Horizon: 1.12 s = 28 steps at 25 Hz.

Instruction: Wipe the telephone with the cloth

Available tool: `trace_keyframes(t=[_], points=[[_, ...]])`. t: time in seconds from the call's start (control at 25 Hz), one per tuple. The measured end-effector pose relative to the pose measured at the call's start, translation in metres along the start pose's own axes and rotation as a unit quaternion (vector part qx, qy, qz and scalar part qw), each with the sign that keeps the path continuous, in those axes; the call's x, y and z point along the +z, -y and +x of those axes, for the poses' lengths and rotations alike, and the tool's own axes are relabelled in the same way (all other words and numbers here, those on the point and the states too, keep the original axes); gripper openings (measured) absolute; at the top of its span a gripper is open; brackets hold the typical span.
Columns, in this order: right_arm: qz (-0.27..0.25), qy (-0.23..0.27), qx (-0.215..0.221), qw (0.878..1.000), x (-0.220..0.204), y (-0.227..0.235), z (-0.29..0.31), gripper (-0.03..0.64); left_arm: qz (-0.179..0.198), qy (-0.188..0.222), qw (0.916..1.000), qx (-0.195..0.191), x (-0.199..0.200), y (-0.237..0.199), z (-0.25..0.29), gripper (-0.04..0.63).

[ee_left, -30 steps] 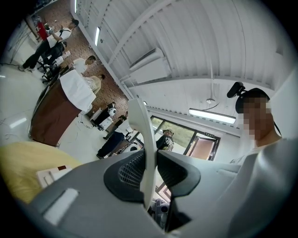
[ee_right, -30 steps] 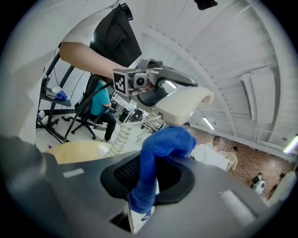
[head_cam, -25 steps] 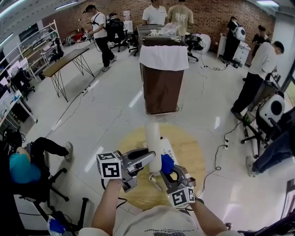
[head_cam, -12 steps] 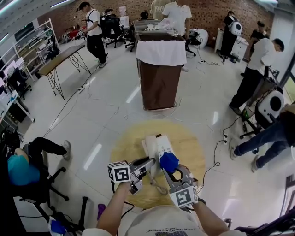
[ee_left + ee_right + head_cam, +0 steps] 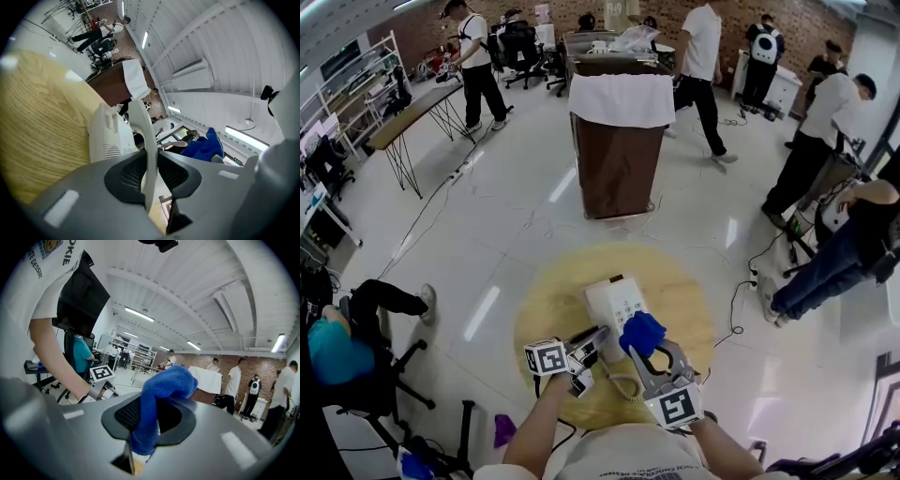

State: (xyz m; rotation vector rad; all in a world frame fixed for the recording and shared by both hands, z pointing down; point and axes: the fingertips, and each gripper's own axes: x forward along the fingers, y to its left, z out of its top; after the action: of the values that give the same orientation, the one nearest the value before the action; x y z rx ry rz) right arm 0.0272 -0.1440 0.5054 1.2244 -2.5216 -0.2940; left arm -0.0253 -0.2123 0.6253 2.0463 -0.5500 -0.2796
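The white telephone base (image 5: 614, 302) lies on the round wooden table (image 5: 548, 309); in the left gripper view the telephone base (image 5: 108, 136) stands just beyond the jaws. My left gripper (image 5: 594, 338) is shut on the white handset (image 5: 144, 140), seen edge-on between the pads, just left of the base. In the head view the handset itself is hard to make out. A curly cord (image 5: 625, 382) hangs below it. My right gripper (image 5: 649, 345) is shut on the blue cloth (image 5: 642, 332), held at the base's near right corner. The blue cloth (image 5: 161, 392) bulges out above the pads.
A brown stand draped with a white cloth (image 5: 622, 141) is beyond the table. Several people stand at the back and right; one person (image 5: 337, 342) sits at the left. Cables (image 5: 741, 309) trail on the floor by the table's right edge.
The handset, held upright above the base a second ago, has come down toward the table with my left gripper. The right gripper with the cloth has sunk a little too.
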Motion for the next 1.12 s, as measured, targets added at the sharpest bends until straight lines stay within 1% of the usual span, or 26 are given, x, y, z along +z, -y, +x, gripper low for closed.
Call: trace_keyframes(t=[0.2,0.36,0.44,0.56,0.68,0.76,0.8,0.88,0.92,1.04,1.08,1.12], points=[[0.007,-0.005,-0.002,1.0,-0.002,0.008,0.002,0.071,-0.043,0.01,0.999,0.001,-0.005,-0.018,0.005,0.077],[0.007,-0.01,-0.003,1.0,-0.004,0.011,0.005,0.071,-0.081,0.029,0.9963,-0.001,-0.001,-0.031,0.003,0.078],[0.007,-0.011,-0.003,1.0,-0.004,0.011,0.005,0.071,-0.093,0.034,0.9951,-0.002,0.0,-0.032,0.002,0.077],[0.011,-0.013,-0.002,1.0,-0.005,0.01,0.005,0.071,-0.107,0.033,0.9937,0.0,0.001,-0.034,0.005,0.078],[0.012,-0.011,0.0,1.0,-0.006,0.008,0.007,0.071,-0.12,0.023,0.9925,0.009,-0.001,-0.037,0.007,0.08],[0.013,-0.01,0.0,1.0,-0.007,0.007,0.006,0.071,-0.124,0.018,0.9921,0.014,-0.003,-0.039,0.005,0.082],[0.014,-0.01,0.0,1.0,-0.007,0.007,0.006,0.071,-0.119,0.016,0.9926,0.019,-0.003,-0.04,0.004,0.085],[0.014,-0.011,0.001,1.0,-0.008,0.007,0.005,0.071,-0.092,0.013,0.9952,0.032,0.0,-0.043,0.001,0.095],[0.014,-0.011,0.001,1.0,-0.008,0.006,0.004,0.071,-0.084,0.014,0.9957,0.038,0.002,-0.044,0.0,0.101],[0.013,-0.011,0.0,1.0,-0.006,0.005,0.002,0.071,-0.107,0.034,0.9921,0.055,0.003,-0.046,-0.006,0.128],[0.014,-0.011,0.0,1.0,-0.005,0.005,0.0,0.071,-0.104,0.041,0.9916,0.063,0.005,-0.045,-0.009,0.127],[0.017,-0.009,-0.001,1.0,-0.003,0.005,-0.001,0.071,-0.094,0.048,0.9918,0.073,0.008,-0.043,-0.012,0.127]])
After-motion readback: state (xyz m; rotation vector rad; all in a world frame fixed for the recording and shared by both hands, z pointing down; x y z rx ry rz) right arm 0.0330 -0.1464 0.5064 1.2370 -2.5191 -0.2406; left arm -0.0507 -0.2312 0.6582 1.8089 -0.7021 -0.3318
